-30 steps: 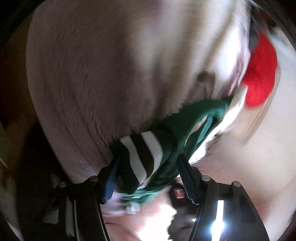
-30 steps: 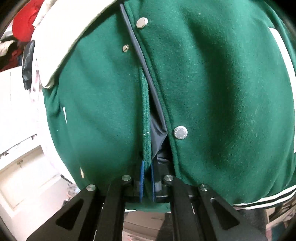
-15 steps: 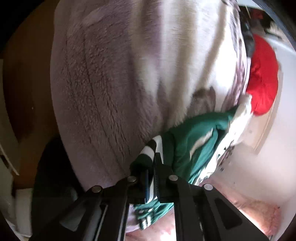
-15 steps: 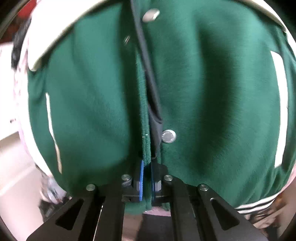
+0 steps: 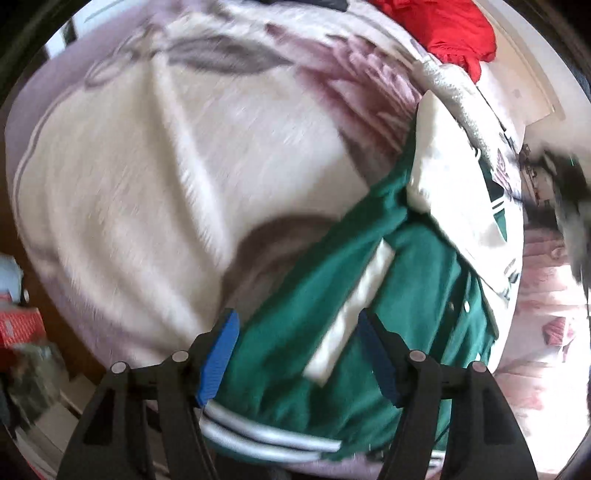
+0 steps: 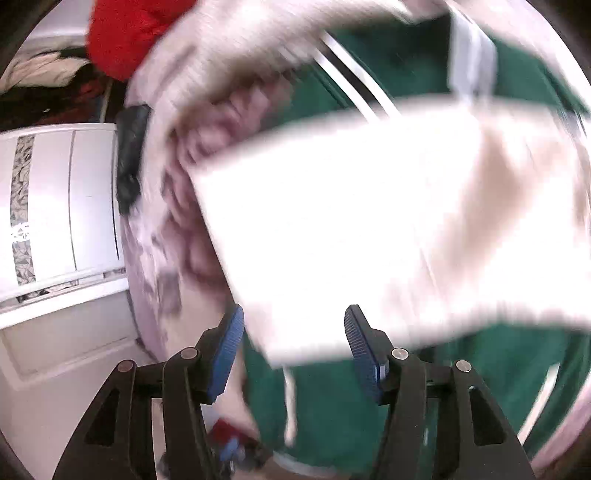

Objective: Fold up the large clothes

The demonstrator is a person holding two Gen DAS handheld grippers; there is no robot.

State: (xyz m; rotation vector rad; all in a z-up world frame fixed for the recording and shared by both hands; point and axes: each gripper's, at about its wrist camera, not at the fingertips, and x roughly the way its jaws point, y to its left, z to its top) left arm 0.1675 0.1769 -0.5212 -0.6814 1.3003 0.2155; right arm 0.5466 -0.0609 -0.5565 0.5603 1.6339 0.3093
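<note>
A green varsity jacket [image 5: 424, 288] with white sleeves [image 5: 443, 173] and a striped hem [image 5: 258, 435] lies on a pale fuzzy blanket [image 5: 184, 166]. My left gripper [image 5: 297, 317] hovers over the jacket's lower part. Its jaws are opening, and the blue pads press on nothing. In the right wrist view, blurred by motion, my right gripper [image 6: 294, 310] hangs above a white sleeve [image 6: 351, 221] laid across the green body [image 6: 332, 398]. Its jaws are opening too, with no cloth pinched between them.
A red garment [image 5: 450, 26] lies at the blanket's far end, also seen as a red garment [image 6: 125, 33] in the right view. A white cabinet [image 6: 55, 221] stands to the left of the bed. Red boxes [image 5: 18, 325] and clutter sit on the floor.
Both grippers have let go: the left off the striped hem, the right off the jacket's front edge. Both have lifted away, and the right one now looks down on the white sleeve.
</note>
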